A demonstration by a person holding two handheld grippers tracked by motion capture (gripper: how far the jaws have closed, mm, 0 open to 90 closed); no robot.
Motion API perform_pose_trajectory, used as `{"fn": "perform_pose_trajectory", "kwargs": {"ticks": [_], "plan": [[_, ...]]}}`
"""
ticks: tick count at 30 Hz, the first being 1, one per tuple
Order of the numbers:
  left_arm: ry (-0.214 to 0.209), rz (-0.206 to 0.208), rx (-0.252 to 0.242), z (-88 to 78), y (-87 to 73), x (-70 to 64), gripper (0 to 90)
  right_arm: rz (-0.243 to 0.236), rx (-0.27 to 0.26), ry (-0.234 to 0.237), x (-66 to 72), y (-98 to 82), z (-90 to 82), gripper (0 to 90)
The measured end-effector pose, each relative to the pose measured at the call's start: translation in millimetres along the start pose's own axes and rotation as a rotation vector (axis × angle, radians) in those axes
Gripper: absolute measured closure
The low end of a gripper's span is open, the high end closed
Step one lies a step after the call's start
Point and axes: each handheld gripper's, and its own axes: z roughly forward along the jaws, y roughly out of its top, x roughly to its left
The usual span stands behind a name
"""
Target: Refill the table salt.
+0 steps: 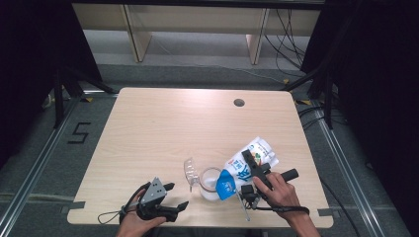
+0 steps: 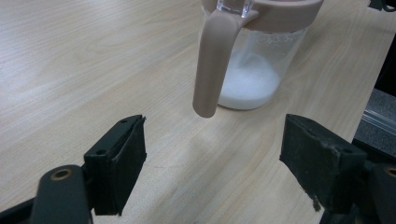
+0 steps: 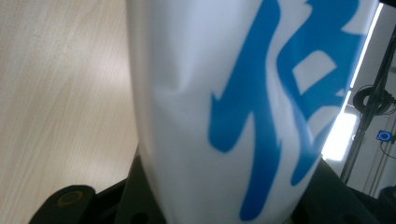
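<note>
A clear jug (image 1: 210,183) with a beige rim stands near the table's front edge, its flip lid (image 1: 189,170) raised and white powder in its bottom. My right gripper (image 1: 248,163) is shut on a white bag with blue print (image 1: 261,148), held tilted with its blue lower corner over the jug's mouth. In the right gripper view the bag (image 3: 243,102) sits between the jaws of the right gripper (image 3: 224,198). My left gripper (image 1: 178,195) rests open to the left of the jug. In the left gripper view, the left gripper (image 2: 215,158) points at the jug's beige handle (image 2: 212,60), with nothing between the jaws.
The light wooden table (image 1: 163,128) has a round cable hole (image 1: 239,102) at the back right. The table's front edge lies just behind both hands. Dark stands and cables flank the table on the floor.
</note>
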Motion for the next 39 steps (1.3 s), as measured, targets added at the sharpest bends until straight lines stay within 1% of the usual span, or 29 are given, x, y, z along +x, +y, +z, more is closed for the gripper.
{"fn": "perform_pose_trajectory", "kwargs": {"ticks": [4,6,7,9,11,14,15,17,18,19,21,22,23,24,25,27,28,31,34,38,39], "plan": [[0.005,0.000,0.000,-0.3,0.1,-0.1,21.7,-0.006,-0.004,-0.001,-0.2,0.0,0.3,64.5],[0.005,0.000,-0.001,-0.3,0.1,-0.2,21.7,0.005,0.000,0.001,0.5,-0.1,0.0,64.6],[0.005,-0.001,-0.001,-0.2,0.1,-0.3,21.7,-0.002,-0.002,0.000,0.0,0.0,0.1,64.7],[-0.002,-0.001,0.000,-0.1,0.1,0.1,21.8,0.000,0.000,0.002,-0.2,0.0,-0.1,64.8],[0.005,-0.001,0.000,-0.3,0.1,-0.3,21.7,-0.016,-0.001,-0.003,-1.5,0.2,-0.3,64.9],[0.005,-0.001,-0.001,-0.2,0.2,-0.3,21.7,-0.039,0.005,-0.008,-3.4,-0.4,-0.8,65.1],[-0.002,-0.001,-0.001,0.0,0.2,0.1,21.7,-0.041,-0.003,-0.011,-3.7,-0.6,0.1,65.1],[0.000,-0.001,-0.002,0.0,0.1,0.0,21.7,-0.022,0.006,-0.004,-2.4,-1.0,-0.6,65.2],[0.005,0.000,-0.001,-0.2,0.2,-0.3,21.7,-0.019,0.007,-0.003,-2.3,-1.0,-0.7,65.2],[0.004,0.000,0.000,-0.2,0.2,-0.2,21.7,-0.019,0.008,-0.003,-2.3,-0.9,-0.7,65.3],[0.005,0.000,-0.001,-0.3,0.2,-0.3,21.7,-0.036,0.000,-0.009,-3.4,-0.4,-0.1,65.3],[0.005,0.000,-0.001,-0.4,0.2,-0.3,21.7,-0.015,0.011,0.001,-1.7,-0.4,-1.1,65.3],[0.005,0.000,-0.001,-0.4,0.2,-0.3,21.7,-0.018,0.007,0.002,-1.7,-0.3,-0.9,65.4],[0.005,0.000,-0.001,-0.4,0.3,-0.3,21.7,-0.035,0.005,-0.002,-3.0,-0.2,-1.0,65.5],[0.005,0.000,-0.001,-0.4,0.3,-0.3,21.7,-0.016,0.010,0.000,-1.7,-0.4,-1.1,65.5],[0.005,0.000,-0.001,-0.4,0.3,-0.3,21.7,-0.017,0.010,-0.001,-1.8,-0.5,-1.1,65.5],[0.005,0.001,-0.001,-0.4,0.3,-0.2,21.7,-0.033,-0.001,-0.007,-3.3,-0.4,-0.3,65.5],[0.005,0.001,-0.001,-0.5,0.3,-0.2,21.7,-0.032,0.002,-0.007,-3.2,-0.5,-0.5,65.5],[0.003,0.003,-0.001,-0.4,0.4,0.0,21.7,-0.020,0.008,0.002,-1.9,-0.3,-1.0,65.6],[0.003,0.004,-0.002,-0.3,0.4,0.0,21.7,-0.021,0.006,0.001,-2.2,-0.3,-1.0,65.7],[0.006,-0.001,-0.001,-0.4,0.3,-0.4,21.7,-0.021,0.005,0.000,-2.4,-0.2,-1.0,65.7]]}}
